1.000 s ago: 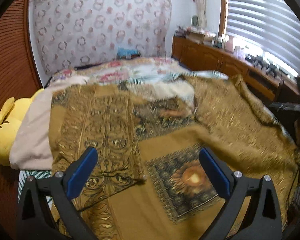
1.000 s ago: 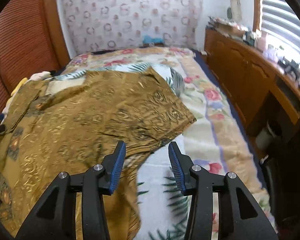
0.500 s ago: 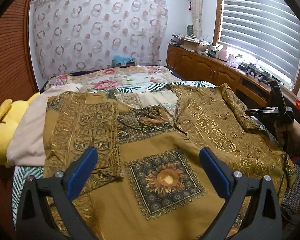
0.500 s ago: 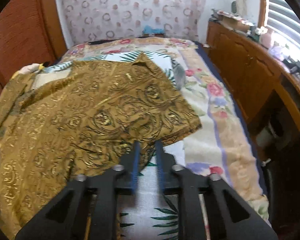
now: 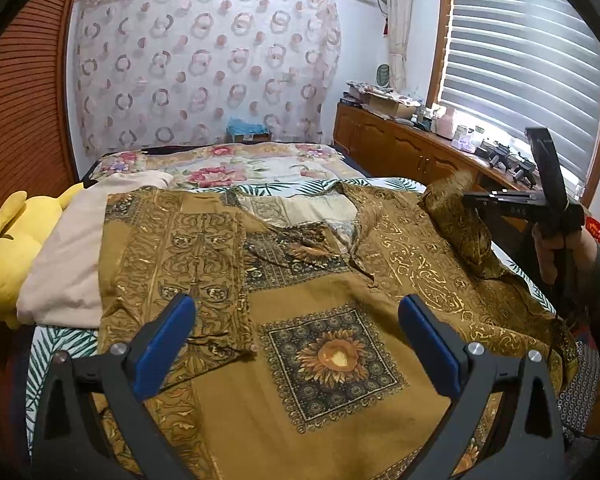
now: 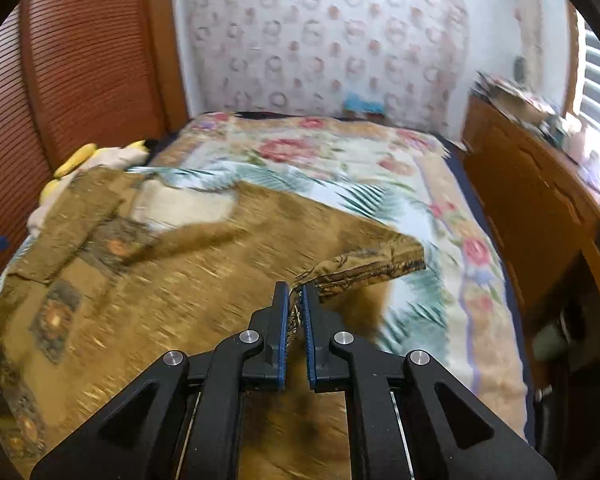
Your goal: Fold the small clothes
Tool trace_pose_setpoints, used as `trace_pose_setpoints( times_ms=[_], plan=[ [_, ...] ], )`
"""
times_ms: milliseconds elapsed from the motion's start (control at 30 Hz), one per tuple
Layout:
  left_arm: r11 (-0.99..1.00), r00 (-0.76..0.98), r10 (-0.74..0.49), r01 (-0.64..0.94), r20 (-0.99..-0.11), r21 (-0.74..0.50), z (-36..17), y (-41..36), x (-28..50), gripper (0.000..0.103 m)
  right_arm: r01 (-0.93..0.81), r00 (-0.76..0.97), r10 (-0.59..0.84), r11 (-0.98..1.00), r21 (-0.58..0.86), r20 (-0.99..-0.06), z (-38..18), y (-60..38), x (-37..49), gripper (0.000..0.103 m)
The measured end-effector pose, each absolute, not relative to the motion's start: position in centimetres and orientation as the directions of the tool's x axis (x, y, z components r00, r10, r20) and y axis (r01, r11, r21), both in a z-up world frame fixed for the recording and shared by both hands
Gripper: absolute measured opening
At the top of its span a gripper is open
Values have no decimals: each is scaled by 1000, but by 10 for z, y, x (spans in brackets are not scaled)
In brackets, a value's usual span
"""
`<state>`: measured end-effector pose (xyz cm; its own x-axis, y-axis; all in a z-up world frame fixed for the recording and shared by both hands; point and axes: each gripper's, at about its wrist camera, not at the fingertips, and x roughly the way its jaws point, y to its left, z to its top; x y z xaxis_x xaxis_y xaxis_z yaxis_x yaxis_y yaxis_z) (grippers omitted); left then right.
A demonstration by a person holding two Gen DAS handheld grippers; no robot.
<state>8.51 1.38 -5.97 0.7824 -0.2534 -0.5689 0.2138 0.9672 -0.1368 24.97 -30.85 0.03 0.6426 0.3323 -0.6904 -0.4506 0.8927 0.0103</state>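
A gold patterned shirt [image 5: 340,280] lies spread front-up across the bed [image 5: 228,164], its one sleeve already folded in over the chest. The right gripper [image 6: 295,300] has its jaws clenched on the edge of the other sleeve [image 6: 364,266], lifting that fabric off the floral blanket. The left gripper [image 5: 296,340] hovers above the shirt's sunflower square with its jaws released and nothing between them.

Daylight thru window blinds [image 5: 528,64]; left view sharp, right view motion-blurred, fisheye edges dark.
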Motion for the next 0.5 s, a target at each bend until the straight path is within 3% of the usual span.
trace_pose_setpoints(
  times_ms=[67, 100, 167, 333, 500],
  plan=[
    [969, 783, -246, 208, -572, -133, -60, 15, 84, 102, -478, 637, 363, 878, 20, -680, 6, -297, 249, 10],
    [970, 784, -243, 206, -572, -130, -60, 15, 84, 102, -491, 634, 378, 871, 27, -674, 10, -292, 249, 21],
    [971, 786, -238, 203, -571, -126, -60, 18, 82, 102, -523, 619, 413, 851, 41, -668, 15, -287, 246, 30],
    [973, 790, -231, 191, -567, -130, -59, 25, 83, 102, -499, 652, 370, 867, -6, -662, 22, -295, 242, 32],
    [977, 795, -212, 172, -569, -124, -58, 34, 88, 102, -425, 642, 268, 904, -42, -718, -3, -316, 262, 36]
  ],
)
